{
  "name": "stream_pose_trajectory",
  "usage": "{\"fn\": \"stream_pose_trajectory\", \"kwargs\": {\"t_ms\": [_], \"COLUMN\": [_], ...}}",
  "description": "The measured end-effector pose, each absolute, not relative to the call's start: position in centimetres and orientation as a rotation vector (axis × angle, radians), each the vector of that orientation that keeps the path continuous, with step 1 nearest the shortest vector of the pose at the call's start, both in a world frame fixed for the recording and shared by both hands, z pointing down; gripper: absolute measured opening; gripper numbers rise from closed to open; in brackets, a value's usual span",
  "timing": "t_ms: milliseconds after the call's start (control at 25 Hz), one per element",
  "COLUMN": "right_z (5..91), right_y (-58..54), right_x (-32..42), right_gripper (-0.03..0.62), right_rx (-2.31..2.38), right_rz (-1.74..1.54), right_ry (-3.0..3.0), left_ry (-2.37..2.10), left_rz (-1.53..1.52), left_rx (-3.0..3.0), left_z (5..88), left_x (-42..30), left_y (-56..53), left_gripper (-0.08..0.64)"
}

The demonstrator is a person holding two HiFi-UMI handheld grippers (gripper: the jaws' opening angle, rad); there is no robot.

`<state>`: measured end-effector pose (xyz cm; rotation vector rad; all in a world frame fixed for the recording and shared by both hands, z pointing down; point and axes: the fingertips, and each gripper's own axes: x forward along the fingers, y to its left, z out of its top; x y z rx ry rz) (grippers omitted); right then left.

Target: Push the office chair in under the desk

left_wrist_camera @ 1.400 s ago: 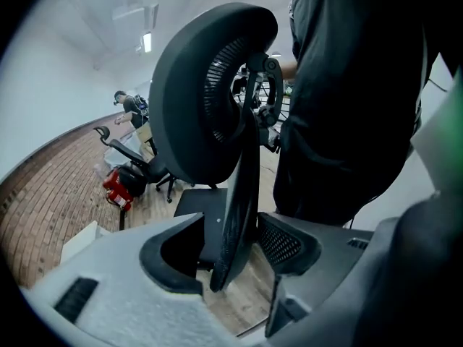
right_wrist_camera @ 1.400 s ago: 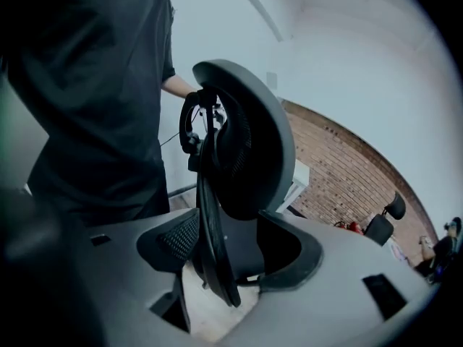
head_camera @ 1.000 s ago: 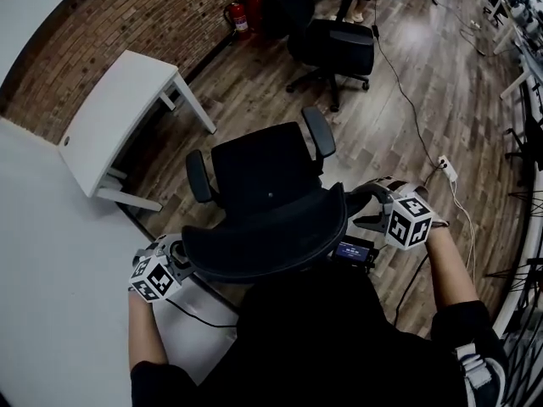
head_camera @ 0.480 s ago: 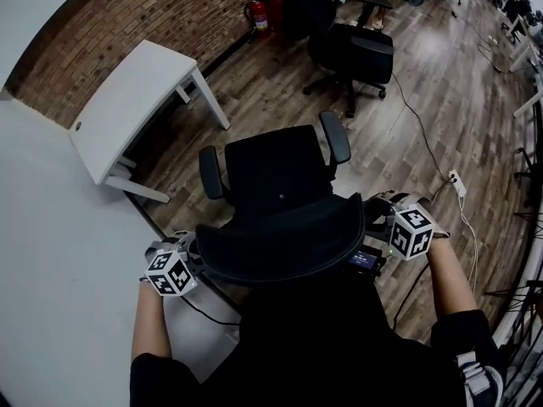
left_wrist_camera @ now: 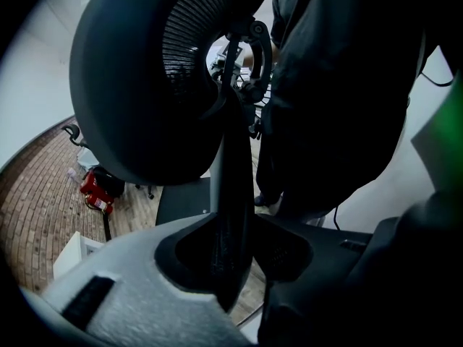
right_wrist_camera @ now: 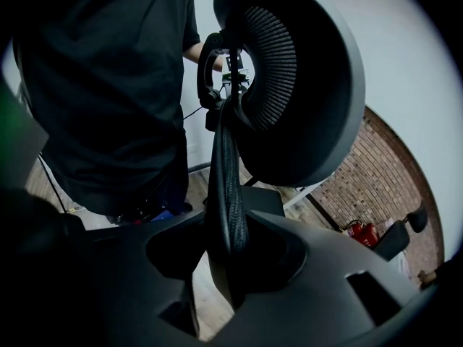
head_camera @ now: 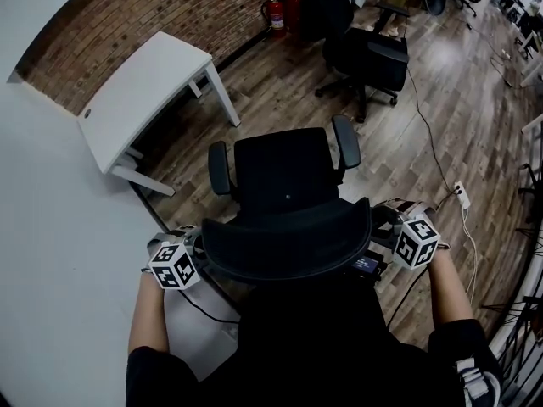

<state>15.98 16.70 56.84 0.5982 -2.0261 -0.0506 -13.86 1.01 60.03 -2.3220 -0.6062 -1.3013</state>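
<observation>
White desk (head_camera: pixel 144 91) stands well apart, ahead and left of the office chair (head_camera: pixel 284 172). The left hand-held gripper (head_camera: pixel 193 257) and right hand-held gripper (head_camera: pixel 383 231) are closing on its backrest (head_camera: pixel 288 240) edges. A firm, even grip should steer it straight.

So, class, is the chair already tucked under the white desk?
No, the office chair stands apart from the white desk, not under it.

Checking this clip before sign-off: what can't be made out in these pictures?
- Chair wheels: head view, under the seat and backrest.
- Space under the desk: head view, covered by its top.
- Label on the red extinguisher: head view, too small.
</observation>
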Motion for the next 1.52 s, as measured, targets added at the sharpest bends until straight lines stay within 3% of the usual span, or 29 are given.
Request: {"fn": "stream_pose_trajectory", "kwargs": {"t_ms": [1000,1520], "right_z": [56.8,56.7], "right_y": [10.3,7.2], "right_x": [15.0,10.3], "right_gripper": [0.143,0.141], "right_rx": [0.546,0.482], "right_rz": [-0.107,-0.087], "right_ry": [-2.047,-2.117], "left_ry": [-0.518,-0.504], "left_rz": [-1.374,-1.4], "left_rx": [-2.338,-2.359], "left_z": [60.2,60.1], "left_x": [-15.9,-20.6], "left_y": [-3.2,-6.0], "left_gripper": [0.126,0.127]}}
